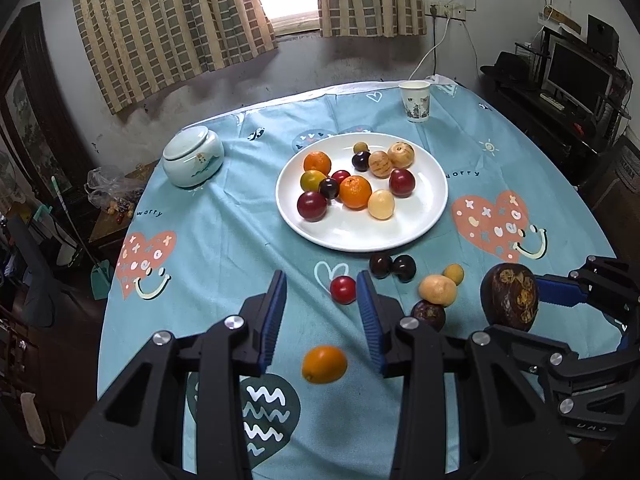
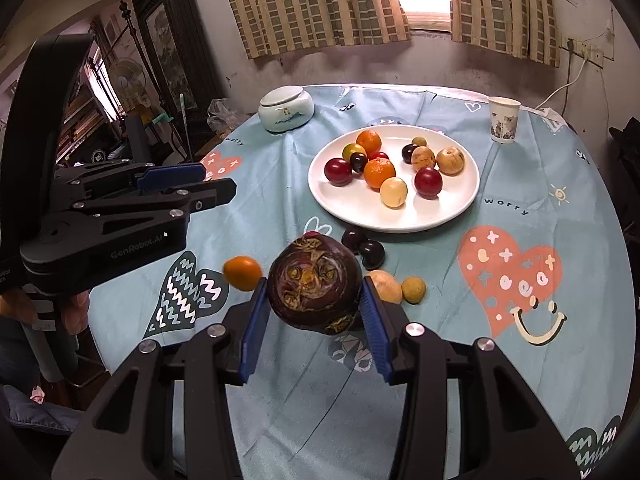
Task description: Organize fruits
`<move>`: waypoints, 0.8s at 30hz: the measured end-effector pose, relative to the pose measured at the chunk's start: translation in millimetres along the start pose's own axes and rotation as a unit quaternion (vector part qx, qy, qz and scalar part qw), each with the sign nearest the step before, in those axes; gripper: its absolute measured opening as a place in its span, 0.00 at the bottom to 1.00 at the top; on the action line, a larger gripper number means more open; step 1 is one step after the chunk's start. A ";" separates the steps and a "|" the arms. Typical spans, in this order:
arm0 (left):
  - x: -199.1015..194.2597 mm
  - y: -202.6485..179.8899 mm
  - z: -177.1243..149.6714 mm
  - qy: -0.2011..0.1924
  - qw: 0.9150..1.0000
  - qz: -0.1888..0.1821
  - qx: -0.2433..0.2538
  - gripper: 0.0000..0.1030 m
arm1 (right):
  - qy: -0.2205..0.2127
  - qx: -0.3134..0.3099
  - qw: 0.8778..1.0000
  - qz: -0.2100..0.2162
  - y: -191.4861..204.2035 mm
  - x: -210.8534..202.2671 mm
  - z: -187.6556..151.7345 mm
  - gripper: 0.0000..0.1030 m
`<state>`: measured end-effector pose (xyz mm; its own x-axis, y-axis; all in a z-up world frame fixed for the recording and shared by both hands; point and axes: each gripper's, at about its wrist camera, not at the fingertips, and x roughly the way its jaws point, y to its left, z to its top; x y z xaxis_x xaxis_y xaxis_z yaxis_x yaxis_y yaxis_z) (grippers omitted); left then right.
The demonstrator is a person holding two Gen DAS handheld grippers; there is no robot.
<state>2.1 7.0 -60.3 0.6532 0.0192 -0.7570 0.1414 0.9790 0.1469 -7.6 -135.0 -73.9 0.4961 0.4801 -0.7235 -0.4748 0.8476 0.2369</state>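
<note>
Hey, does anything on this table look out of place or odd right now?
Yes. Several fruits lie loose on the tablecloth in front of the white plate, including a small orange and a red plum. The right gripper holds a dark fruit with mottled, scarred skin.

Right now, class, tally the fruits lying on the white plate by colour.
Orange fruits: 2
Red fruits: 3
Dark purple fruits: 2
Pale tan fruits: 3
Greenish fruits: 2
Total: 12
</note>
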 end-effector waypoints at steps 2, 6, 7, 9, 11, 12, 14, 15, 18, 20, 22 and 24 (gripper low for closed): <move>3.6 5.4 0.4 0.002 1.000 -0.005 -0.004 0.37 | 0.001 0.001 1.000 0.000 -1.5 1.4 0.5 0.44; 18.5 53.3 -7.4 0.027 0.997 -0.036 -0.057 0.54 | 0.010 0.009 1.000 -0.005 -9.6 5.9 -1.1 0.44; 21.4 66.3 -14.1 0.031 0.996 -0.032 -0.071 0.55 | 0.012 0.012 1.000 -0.005 -11.5 6.4 -2.5 0.44; 28.8 89.9 -34.9 0.048 0.994 -0.037 -0.088 0.56 | 0.015 0.021 1.000 -0.005 -16.2 7.6 -6.9 0.44; 35.6 98.9 -59.9 0.070 0.993 -0.041 -0.090 0.58 | 0.018 0.027 0.999 -0.004 -19.4 9.2 -11.1 0.44; 37.6 95.0 -68.3 0.076 0.993 -0.045 -0.079 0.68 | 0.021 0.030 0.999 -0.003 -20.5 11.7 -13.1 0.44; 42.9 73.6 -84.4 0.081 0.994 -0.059 -0.042 0.75 | 0.033 0.033 0.999 -0.002 -20.9 20.0 -16.0 0.44; 46.0 62.4 -89.4 0.085 0.994 -0.068 -0.025 0.75 | 0.038 0.035 0.999 0.001 -20.2 24.7 -16.8 0.44; 57.8 33.7 -99.5 0.091 0.991 -0.095 0.003 0.76 | 0.049 0.026 0.998 0.007 -11.9 32.3 -16.8 0.44; 70.6 21.9 -102.9 0.106 0.989 -0.100 0.011 0.76 | 0.054 0.018 0.998 0.011 -6.7 34.9 -15.7 0.44; 85.8 15.1 -106.4 0.126 0.987 -0.101 0.014 0.53 | 0.056 0.014 0.998 0.010 -5.4 35.9 -14.8 0.44; 94.0 19.8 -105.4 0.139 0.986 -0.089 0.006 0.41 | 0.056 0.015 0.998 0.009 -5.5 35.7 -14.7 0.44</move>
<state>-12.1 49.6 -195.6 0.3883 -0.0961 -0.9165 0.2457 0.9694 0.0025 2.1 -125.9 -110.6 0.4028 0.4686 -0.7863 -0.4600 0.8463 0.2687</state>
